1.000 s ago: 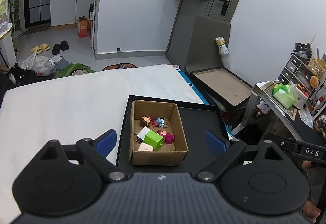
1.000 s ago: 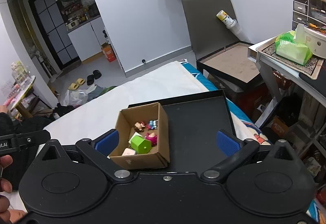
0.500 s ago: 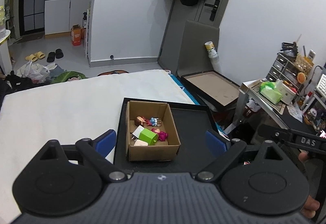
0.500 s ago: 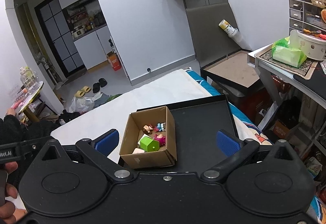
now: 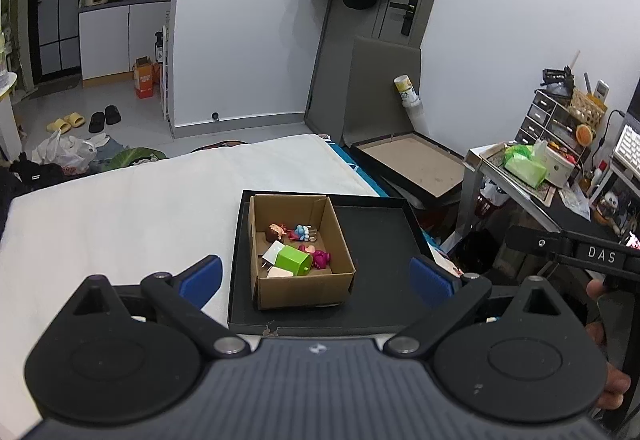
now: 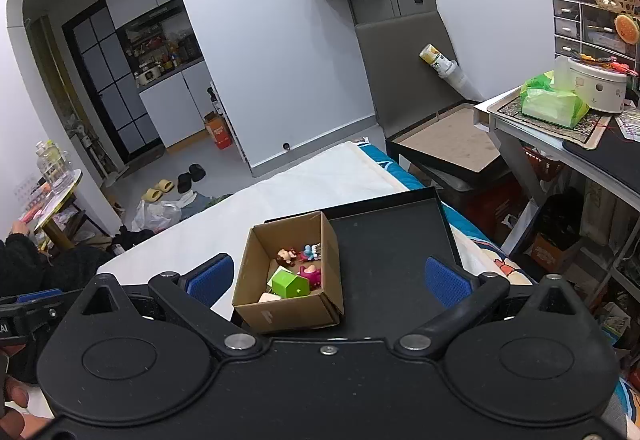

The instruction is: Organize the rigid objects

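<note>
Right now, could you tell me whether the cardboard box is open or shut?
Open: the cardboard box has no lid on top, and the toys inside it show.

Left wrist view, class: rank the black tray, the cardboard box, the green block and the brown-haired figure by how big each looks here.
Largest to smallest:
1. black tray
2. cardboard box
3. green block
4. brown-haired figure

The figure lies farther from the camera than the block, so that last gap is less sure.

My open brown cardboard box (image 5: pixel 301 286) sits at the left of the shallow black tray (image 5: pixel 384 236). Inside lie a green block (image 5: pixel 295 260), a pink toy (image 5: pixel 320 257), a brown-haired figurine (image 5: pixel 275 231) and a blue figurine (image 5: pixel 301 231).
</note>
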A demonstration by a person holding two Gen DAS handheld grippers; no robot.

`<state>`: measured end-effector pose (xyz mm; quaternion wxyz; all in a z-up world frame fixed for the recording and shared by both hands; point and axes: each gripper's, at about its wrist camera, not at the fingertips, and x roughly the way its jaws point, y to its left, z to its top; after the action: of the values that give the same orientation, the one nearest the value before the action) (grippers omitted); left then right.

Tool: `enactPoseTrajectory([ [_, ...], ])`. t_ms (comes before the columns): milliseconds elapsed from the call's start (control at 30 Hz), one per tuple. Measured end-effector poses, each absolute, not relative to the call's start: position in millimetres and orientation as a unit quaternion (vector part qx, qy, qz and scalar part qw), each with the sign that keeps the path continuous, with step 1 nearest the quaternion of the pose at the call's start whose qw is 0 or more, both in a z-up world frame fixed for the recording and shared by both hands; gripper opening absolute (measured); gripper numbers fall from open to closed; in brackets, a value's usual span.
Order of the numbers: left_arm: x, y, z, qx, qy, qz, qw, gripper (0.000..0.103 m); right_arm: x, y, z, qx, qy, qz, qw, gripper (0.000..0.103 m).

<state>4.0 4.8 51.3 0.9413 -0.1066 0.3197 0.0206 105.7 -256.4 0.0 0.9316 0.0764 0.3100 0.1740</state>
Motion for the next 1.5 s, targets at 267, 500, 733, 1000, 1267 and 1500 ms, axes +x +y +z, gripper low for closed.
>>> enactPoseTrajectory([
  [267,5,4,47,-0.107,0.324,0.023,0.94,0.099,100,-252,-4,0.062,0.31,0.178,0.932,0.103],
  [500,5,5,43,-0.107,0.329,0.024,0.938,0.099,98,-246,-6,0.056,0.312,0.186,0.93,0.103],
  [733,6,5,43,-0.108,0.33,0.025,0.938,0.099,100,-247,-7,0.057,0.316,0.184,0.929,0.103],
  [1000,3,5,41,-0.111,0.328,0.022,0.938,0.099,99,-246,-7,0.058,0.316,0.182,0.929,0.103],
  [1267,2,5,40,-0.112,0.33,0.022,0.937,0.099,98,-243,-9,0.056,0.318,0.186,0.928,0.103],
  [1500,1,8,40,-0.115,0.332,0.021,0.936,0.099,99,-242,-9,0.055,0.318,0.186,0.928,0.103],
])
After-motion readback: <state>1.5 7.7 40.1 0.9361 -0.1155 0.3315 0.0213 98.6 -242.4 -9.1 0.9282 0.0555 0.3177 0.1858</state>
